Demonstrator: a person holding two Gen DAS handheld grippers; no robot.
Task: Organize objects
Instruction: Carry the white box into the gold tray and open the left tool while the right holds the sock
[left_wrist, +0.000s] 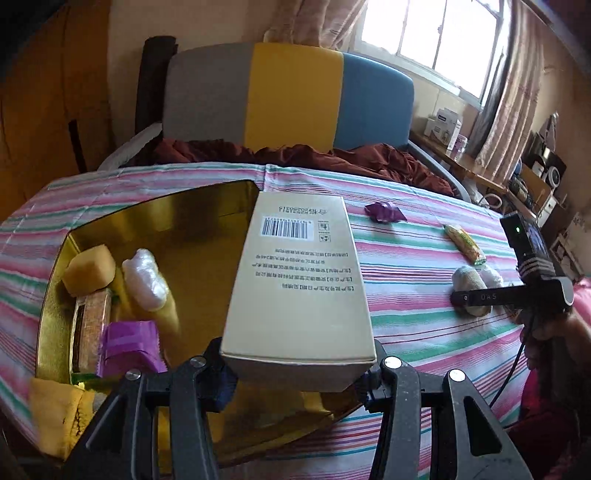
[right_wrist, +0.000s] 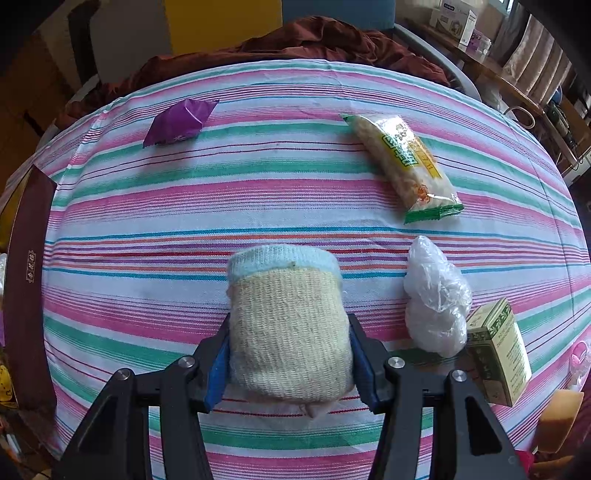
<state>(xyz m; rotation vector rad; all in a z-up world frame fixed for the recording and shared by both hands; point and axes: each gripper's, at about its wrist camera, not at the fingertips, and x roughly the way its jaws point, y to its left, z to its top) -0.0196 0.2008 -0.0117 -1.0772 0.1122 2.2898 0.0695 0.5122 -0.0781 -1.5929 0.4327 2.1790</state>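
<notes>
My left gripper (left_wrist: 297, 363) is shut on a beige carton (left_wrist: 299, 280) with a barcode and holds it above the gold tin (left_wrist: 207, 214). The tin holds a yellow sponge (left_wrist: 88, 269), a white plastic wad (left_wrist: 146, 278), a purple packet (left_wrist: 129, 345) and a snack bar (left_wrist: 90, 325). My right gripper (right_wrist: 290, 354) is shut on a rolled cream sock with a blue cuff (right_wrist: 288, 325), which rests on the striped cloth. In the left wrist view the right gripper (left_wrist: 476, 297) is over that sock (left_wrist: 469, 284).
On the striped cloth (right_wrist: 184, 206) lie a purple packet (right_wrist: 179, 122), a yellow-green snack pack (right_wrist: 406, 166), a white plastic wad (right_wrist: 436, 299), a green box (right_wrist: 498, 350) and a sponge (right_wrist: 557, 417). A dark red lid (right_wrist: 29, 280) stands left. A chair (left_wrist: 288, 96) stands behind.
</notes>
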